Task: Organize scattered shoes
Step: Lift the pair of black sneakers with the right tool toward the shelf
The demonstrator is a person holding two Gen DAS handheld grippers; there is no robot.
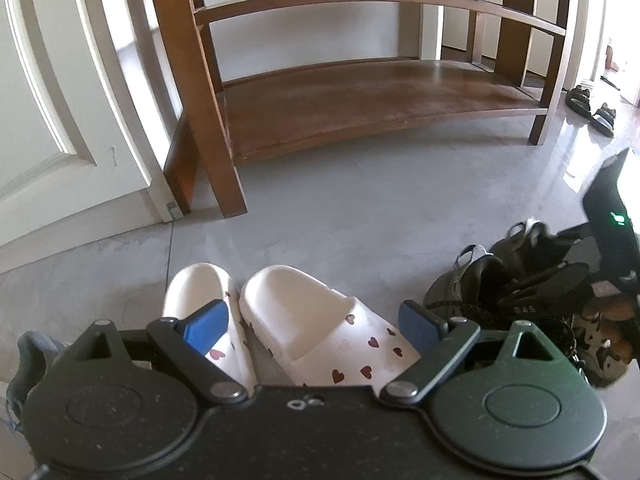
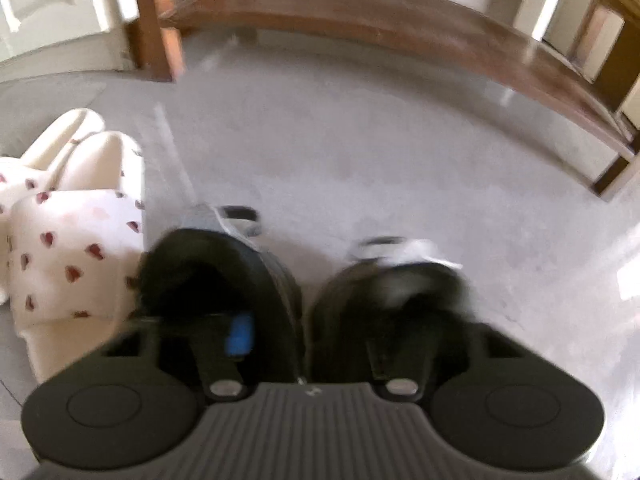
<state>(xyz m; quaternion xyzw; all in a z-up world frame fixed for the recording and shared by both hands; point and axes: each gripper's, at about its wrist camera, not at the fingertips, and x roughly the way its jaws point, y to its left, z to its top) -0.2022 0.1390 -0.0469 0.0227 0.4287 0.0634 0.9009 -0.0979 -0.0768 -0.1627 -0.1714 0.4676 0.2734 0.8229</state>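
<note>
Grey floor [image 1: 340, 200]: bench [image 1: 360, 96] shelf bare, slippers [image 1: 312, 320] paired. Your left hand-held gripper [image 1: 316, 326] spread; right hand-held gripper [image 2: 308, 336] pinching both sneakers' [image 2: 224, 276] inner collars.

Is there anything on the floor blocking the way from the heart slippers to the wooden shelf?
No, nothing visible does. The white heart slippers sit side by side, and the grey floor between them and the wooden shelf is bare. The dark sneakers lie off to the right.

A brown wooden shoe rack [image 1: 360, 92] stands on the grey tiled floor [image 1: 340, 216], its low shelf bare. A white panelled door [image 1: 52, 92] is just left of it, against the white wall [image 1: 304, 28].
</note>
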